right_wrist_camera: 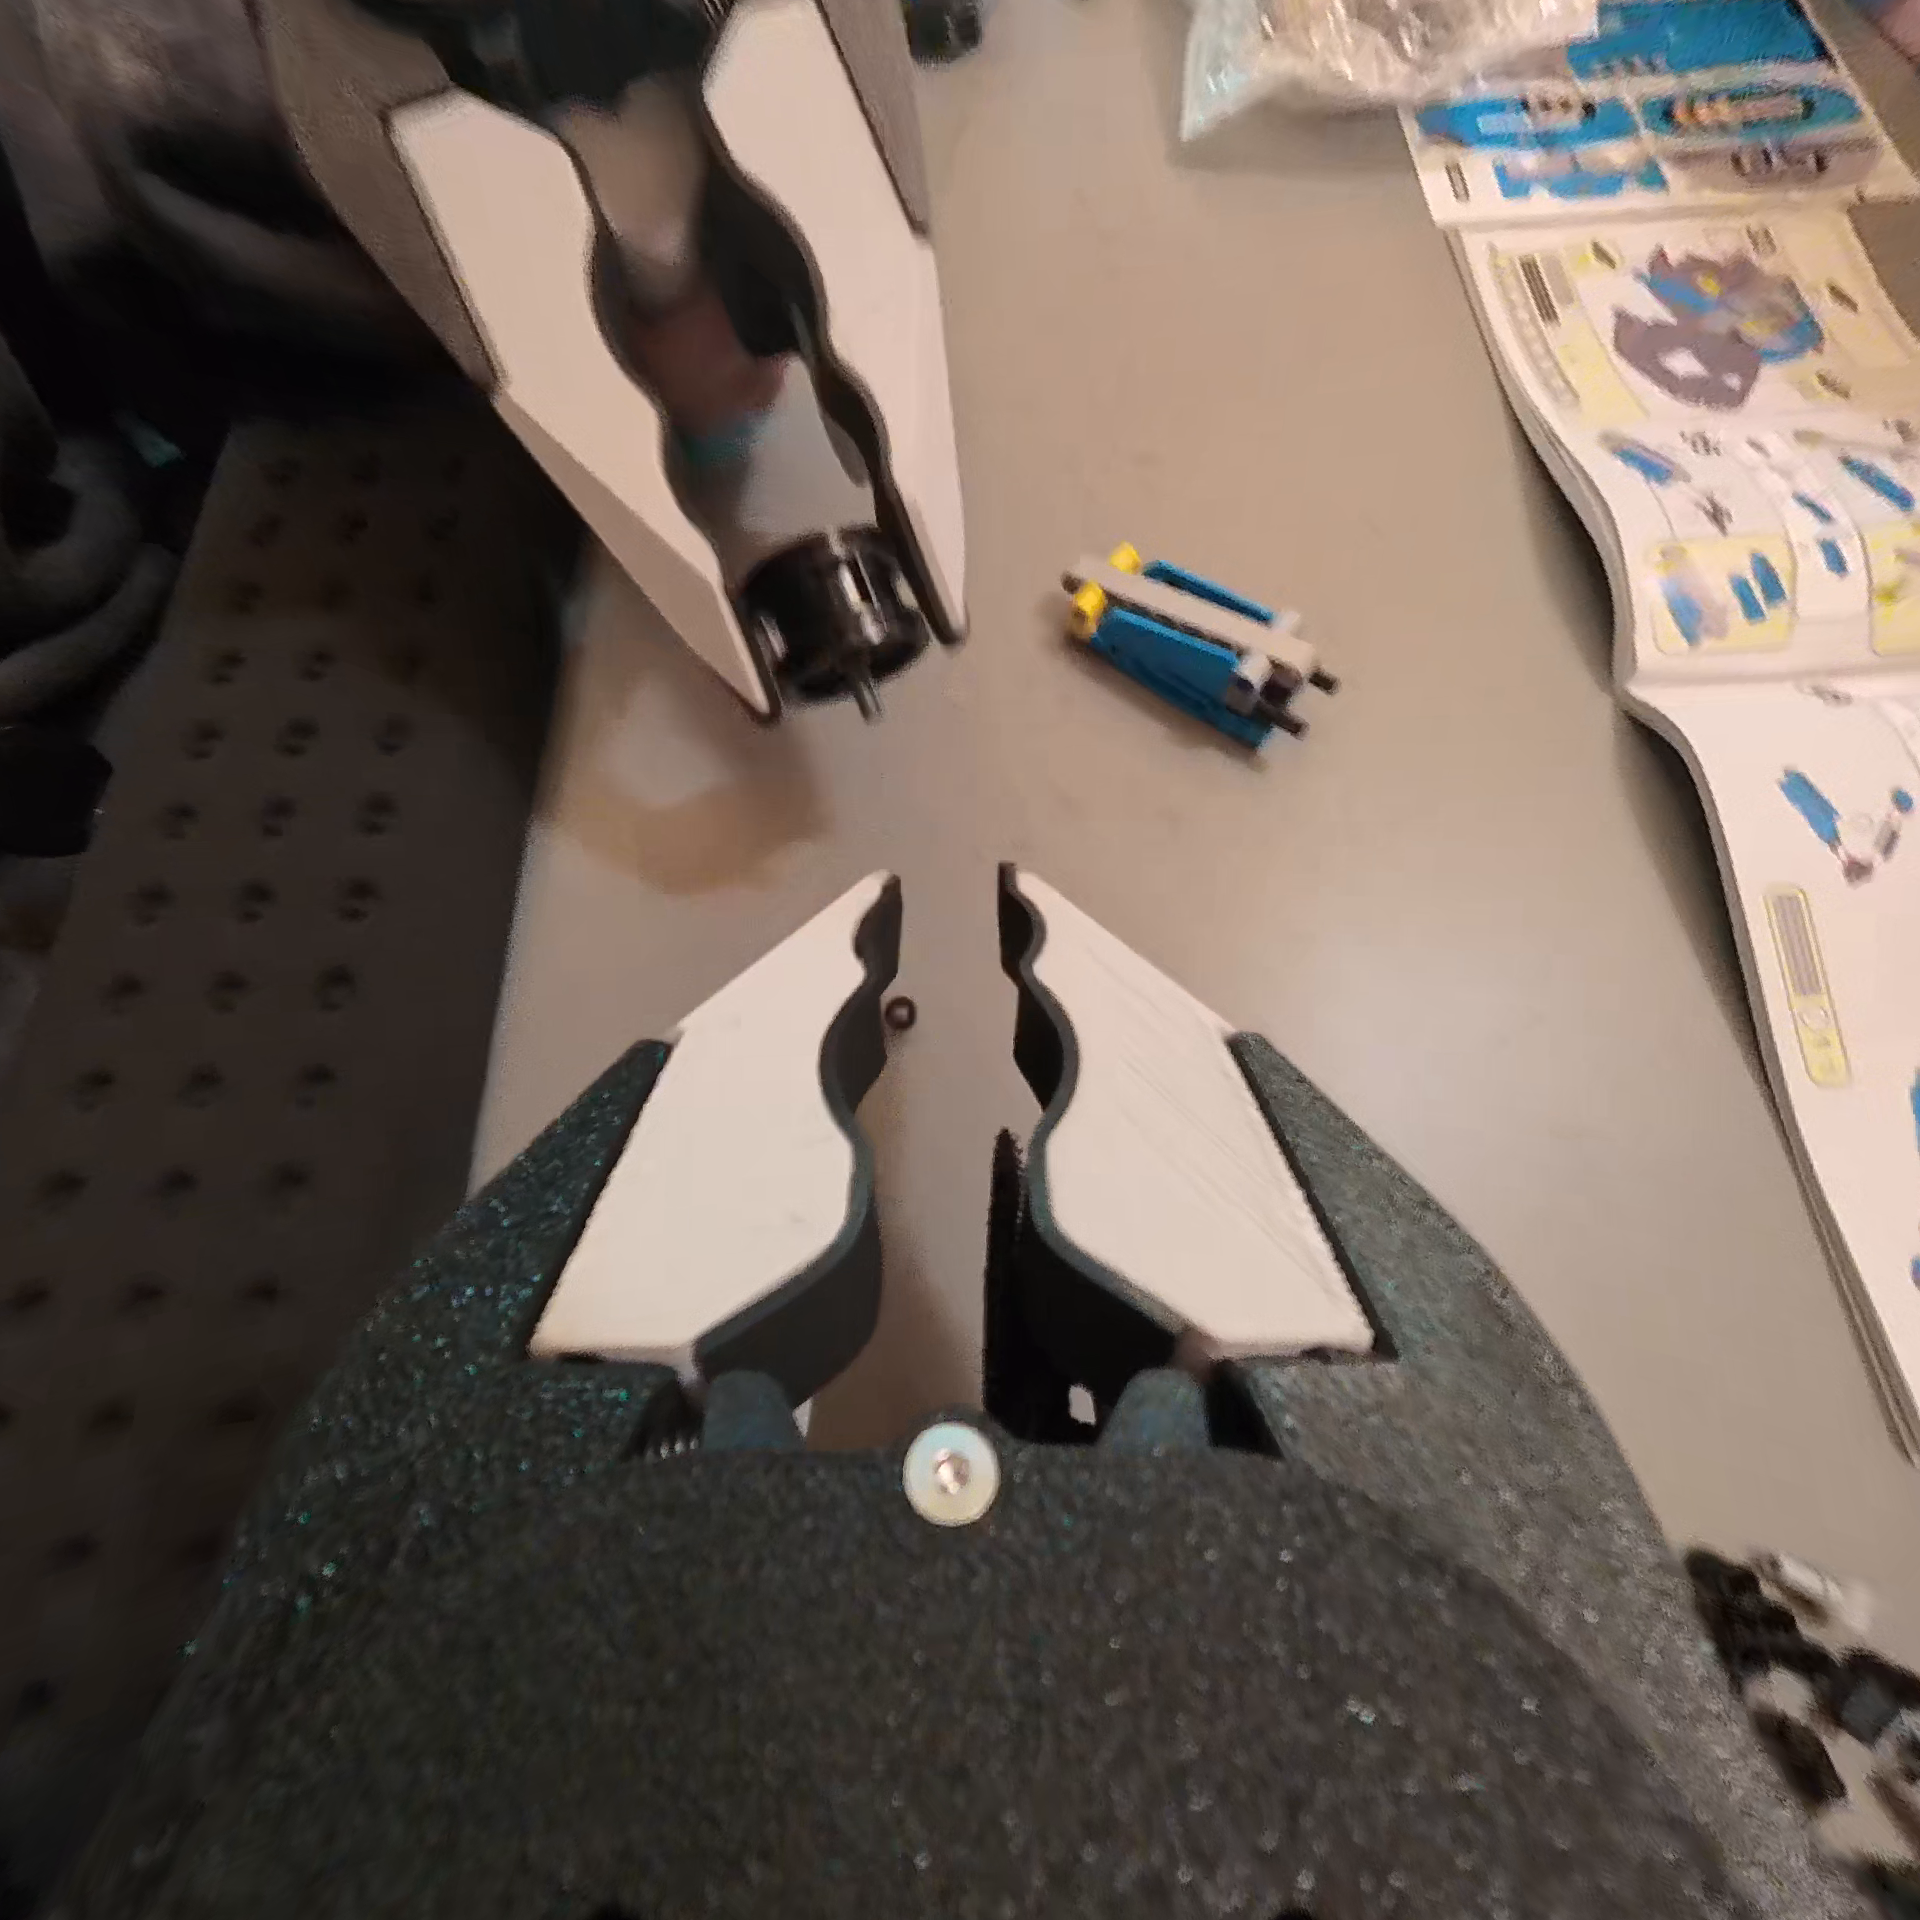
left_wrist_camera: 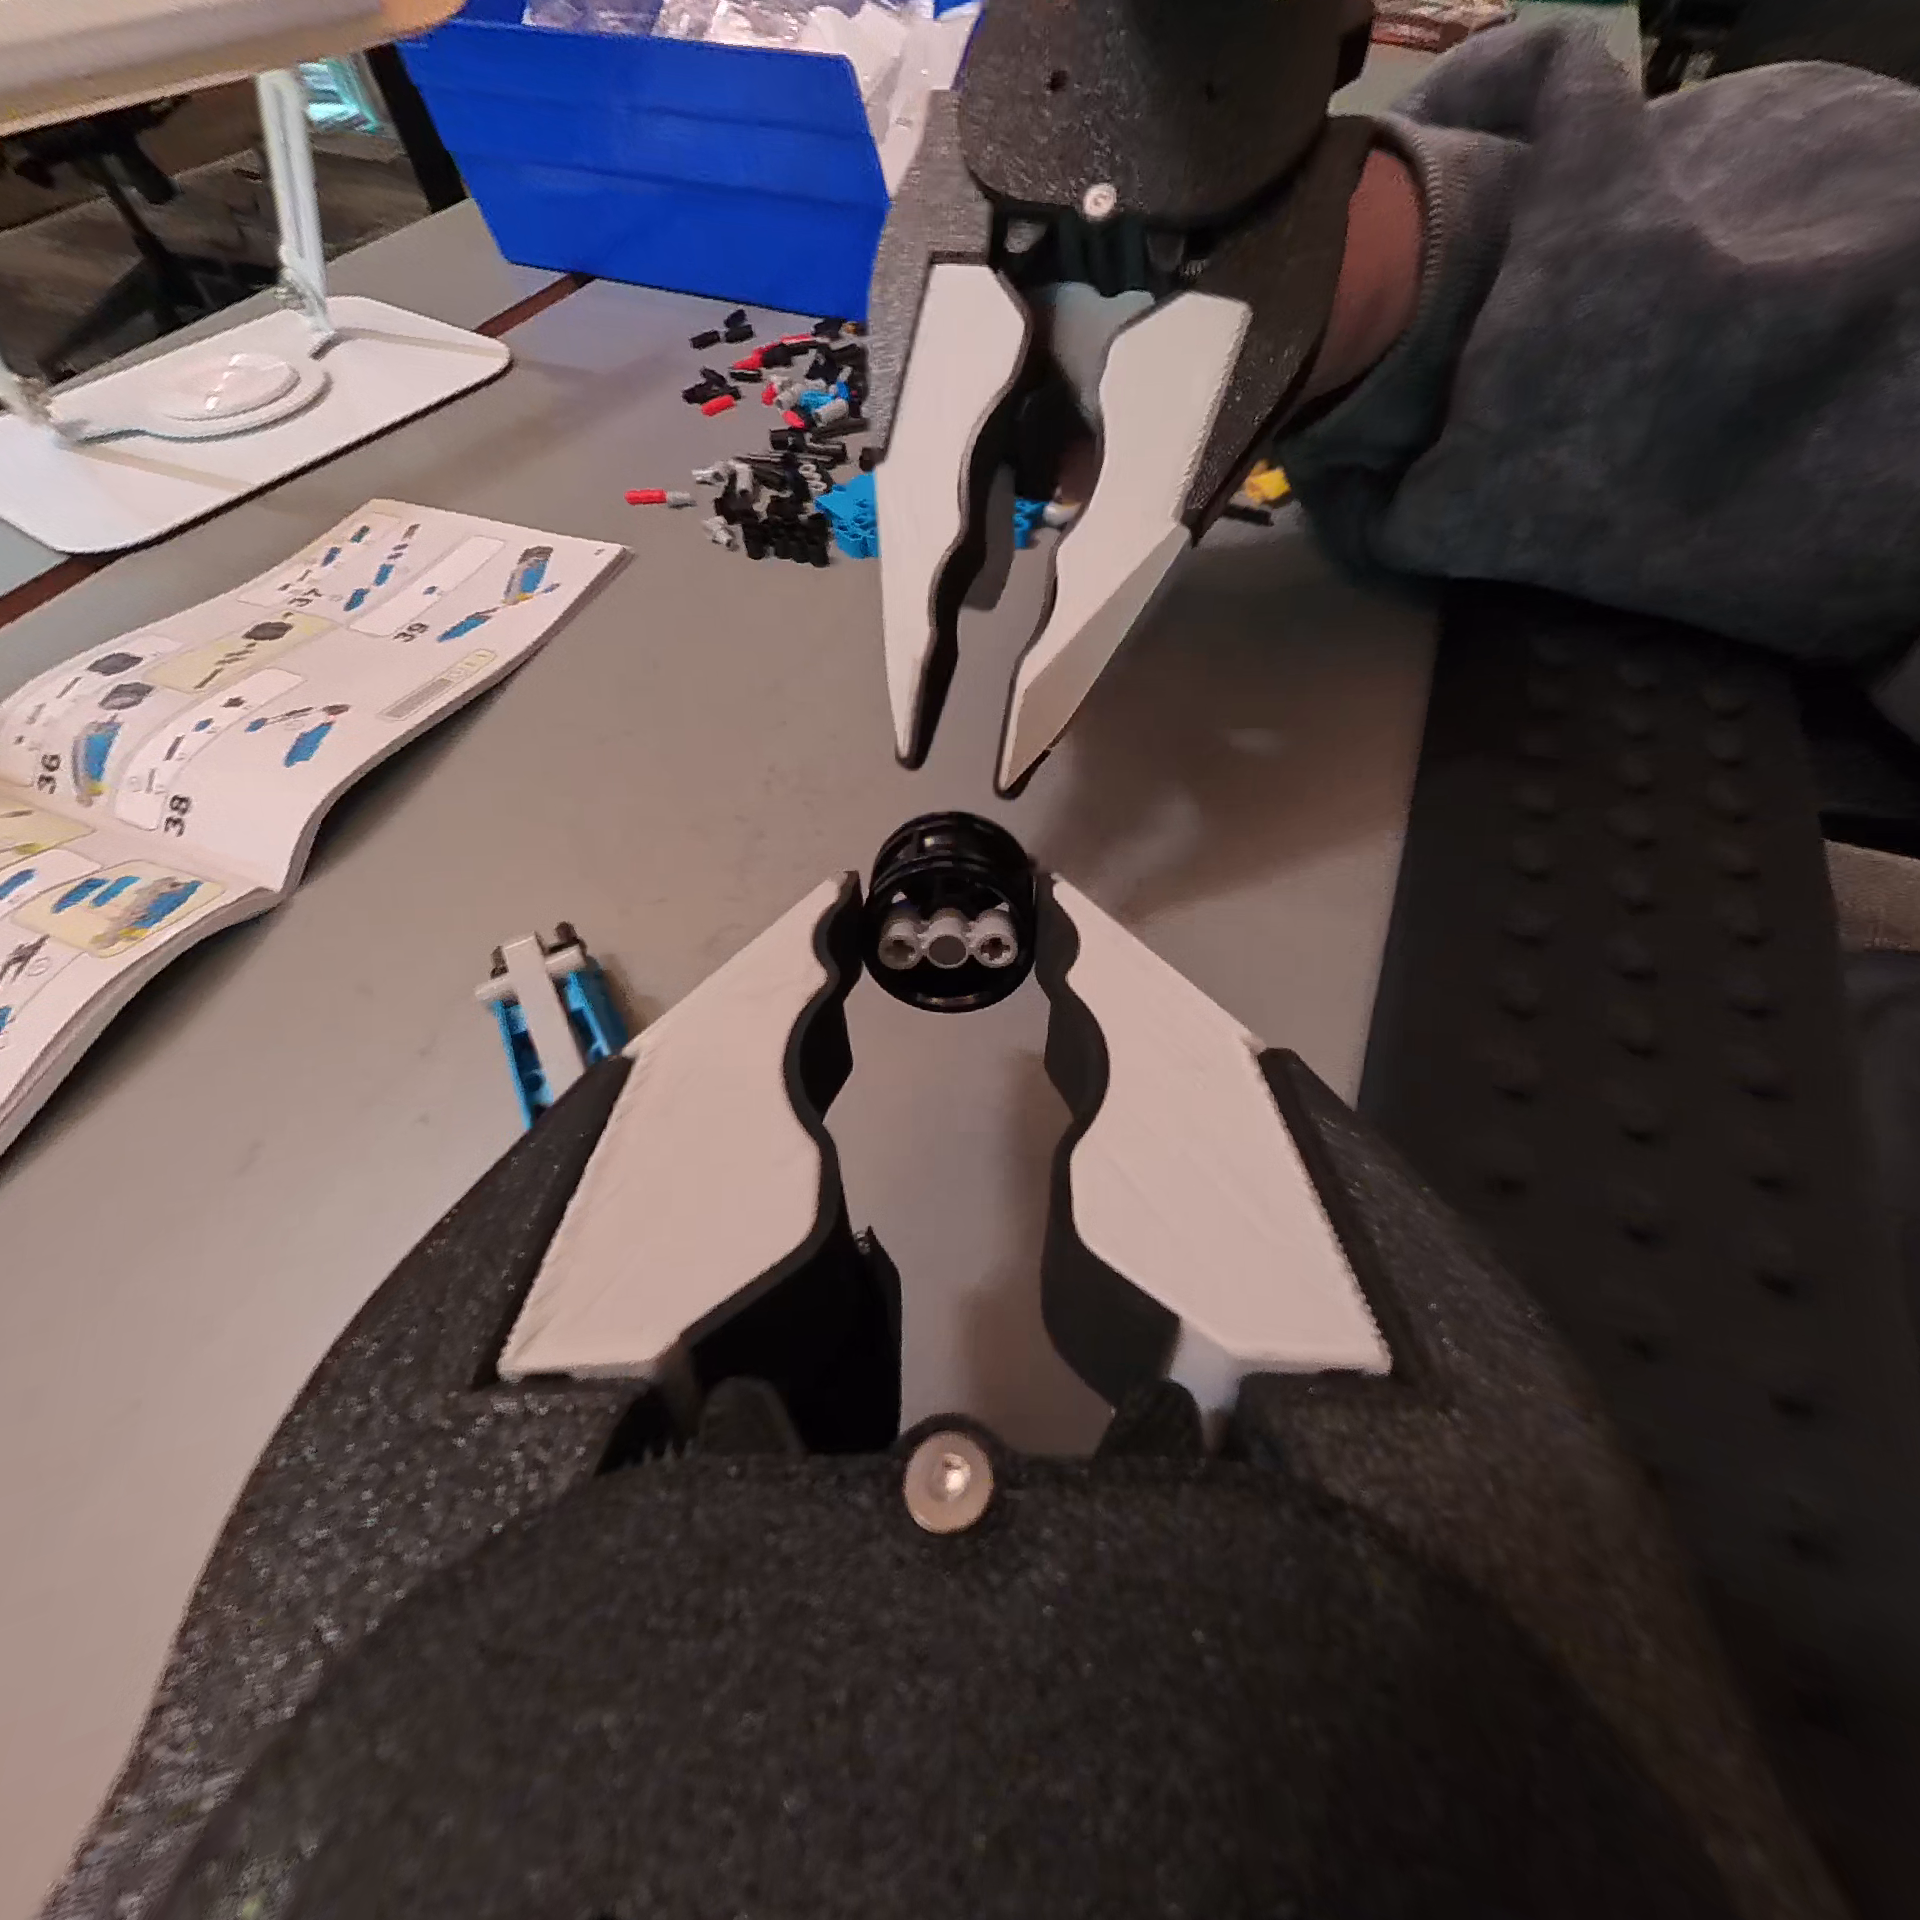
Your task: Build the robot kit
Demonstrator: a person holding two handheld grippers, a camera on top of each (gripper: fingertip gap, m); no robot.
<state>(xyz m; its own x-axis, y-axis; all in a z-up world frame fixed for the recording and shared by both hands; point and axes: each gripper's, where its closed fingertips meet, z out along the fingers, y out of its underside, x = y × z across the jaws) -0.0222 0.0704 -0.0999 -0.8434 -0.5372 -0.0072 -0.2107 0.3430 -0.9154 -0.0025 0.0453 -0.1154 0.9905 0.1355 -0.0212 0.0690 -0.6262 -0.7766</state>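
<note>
Left tongs (left_wrist_camera: 948, 940) clenched on black wheel hub (left_wrist_camera: 948, 925), held above grey worktop (left_wrist_camera: 364, 1195) | right tongs (right_wrist_camera: 948, 894) released, empty, tips near hub | blue-grey brick assembly (right_wrist_camera: 1195, 649) lay apart, left of hub | instruction booklet (left_wrist_camera: 260, 707) open, far-left.

A grey table (left_wrist_camera: 675, 727) carries an open instruction booklet (left_wrist_camera: 260, 686) at left, loose building-brick pieces (left_wrist_camera: 779, 457) at upper centre, a blue-and-grey assembly (right_wrist_camera: 1195, 644), and perhaps a lamp base (left_wrist_camera: 239, 405).

grey table (left_wrist_camera: 312, 1195), white lamp base (left_wrist_camera: 208, 416) behind.
</note>
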